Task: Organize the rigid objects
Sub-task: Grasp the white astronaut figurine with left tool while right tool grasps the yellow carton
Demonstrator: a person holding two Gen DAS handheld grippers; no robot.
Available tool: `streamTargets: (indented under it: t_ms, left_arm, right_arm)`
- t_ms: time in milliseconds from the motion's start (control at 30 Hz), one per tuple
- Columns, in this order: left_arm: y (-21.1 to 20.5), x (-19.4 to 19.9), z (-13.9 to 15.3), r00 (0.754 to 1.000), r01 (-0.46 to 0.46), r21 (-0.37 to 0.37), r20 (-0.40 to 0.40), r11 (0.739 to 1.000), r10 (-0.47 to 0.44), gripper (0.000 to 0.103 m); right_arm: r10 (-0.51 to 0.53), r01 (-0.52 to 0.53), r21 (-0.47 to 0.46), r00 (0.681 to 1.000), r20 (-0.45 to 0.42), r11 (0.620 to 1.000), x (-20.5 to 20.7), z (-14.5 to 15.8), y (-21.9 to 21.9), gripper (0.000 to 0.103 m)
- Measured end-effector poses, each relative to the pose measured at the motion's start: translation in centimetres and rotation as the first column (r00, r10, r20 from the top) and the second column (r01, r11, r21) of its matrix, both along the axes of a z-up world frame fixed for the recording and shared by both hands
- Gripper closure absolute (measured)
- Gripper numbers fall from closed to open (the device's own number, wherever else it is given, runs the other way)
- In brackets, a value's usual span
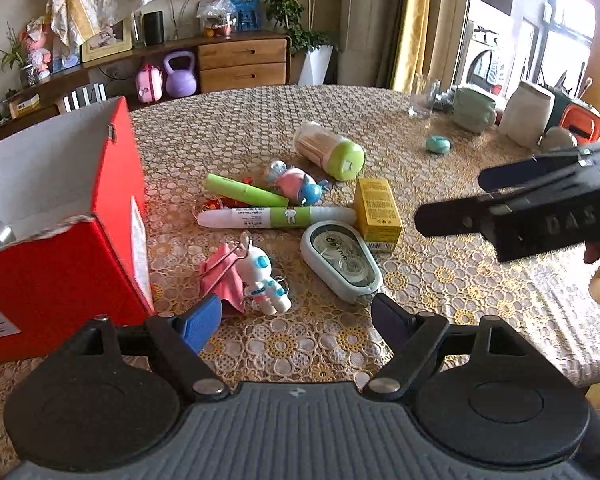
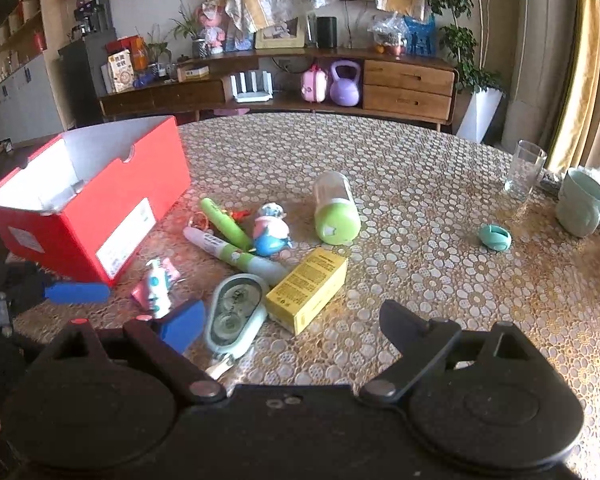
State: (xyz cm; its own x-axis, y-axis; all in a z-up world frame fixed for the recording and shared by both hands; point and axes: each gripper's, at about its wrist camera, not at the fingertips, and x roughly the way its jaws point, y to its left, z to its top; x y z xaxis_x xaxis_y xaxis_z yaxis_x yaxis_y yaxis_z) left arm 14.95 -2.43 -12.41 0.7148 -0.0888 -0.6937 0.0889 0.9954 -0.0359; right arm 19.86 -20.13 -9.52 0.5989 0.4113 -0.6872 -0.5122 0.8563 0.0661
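Note:
A red box (image 1: 60, 256) (image 2: 100, 216), open on top, stands on the table at the left. Beside it lies a loose pile: a white astronaut toy (image 1: 262, 276) (image 2: 156, 284), a correction tape dispenser (image 1: 340, 266) (image 2: 232, 312), a yellow carton (image 1: 378, 212) (image 2: 306, 288), a white-green marker (image 1: 276, 216) (image 2: 232, 256), a green highlighter (image 1: 246, 192) (image 2: 224, 222), a pink-blue figurine (image 1: 300, 184) (image 2: 270, 230) and a green-capped jar (image 1: 330, 150) (image 2: 334, 208). My left gripper (image 1: 296, 320) is open and empty, just short of the astronaut and the dispenser. My right gripper (image 2: 292, 324) is open and empty, over the dispenser and carton.
A teal round object (image 1: 438, 145) (image 2: 495, 237), a drinking glass (image 1: 422, 96) (image 2: 524, 170) and a green mug (image 1: 472, 108) (image 2: 582, 202) stand at the right of the table. More containers (image 1: 530, 114) sit at the far right. A sideboard (image 2: 300, 80) is behind.

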Motion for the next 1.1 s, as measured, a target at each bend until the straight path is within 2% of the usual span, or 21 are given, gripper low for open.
streamTargets:
  t_ms: [300,533,700,800,867,967,1033,1100]
  left_arm:
    - [-0.4,1.2,-1.1,1.000,0.014,0.004,0.002,1.000,-0.014,0.021]
    - [-0.5,2.1,-1.3,1.000,0.015,-0.002,0.008,1.000,-0.015,0.021]
    - [-0.5,2.8,-1.7,1.000,0.005,-0.003,0.001,1.000,-0.005,0.025]
    - [-0.4,3.2,-1.9,1.000,-0.016,-0.003,-0.001,1.000,0.016,0.031]
    - [-0.1,3.4,-2.0,0.999,-0.037,-0.005,0.000,0.999,0.037,0.039]
    - [0.4,3.9,-2.0,0.998,-0.065,-0.010,-0.011,0.998,0.065,0.056]
    - [0.8,4.1,-2.3,0.996,-0.084,-0.020,-0.027,0.996,0.083,0.072]
    - [1.3,4.1,-2.3,0.994,-0.104,-0.027,-0.029,0.994,0.104,0.078]
  right_arm:
    - [-0.055,0.055,-0.035,0.998,0.005,0.998,2.9,-1.8,1.8,0.012]
    - [-0.120,0.119,-0.059,0.992,-0.025,0.991,4.8,-3.0,3.1,0.021]
    - [-0.165,0.161,-0.068,0.985,-0.056,0.985,5.7,-3.9,3.7,0.030]
    - [-0.184,0.180,-0.043,0.978,-0.094,0.983,6.3,-4.4,3.9,0.039]
    - [-0.187,0.186,-0.021,0.976,-0.114,0.982,6.5,-4.6,3.9,0.042]
    - [-0.202,0.202,-0.011,0.972,-0.121,0.979,6.5,-4.7,4.1,0.047]
    - [-0.213,0.213,-0.011,0.969,-0.126,0.977,6.5,-4.7,4.2,0.056]
    - [-0.224,0.224,-0.009,0.966,-0.126,0.974,6.5,-4.6,4.1,0.062]
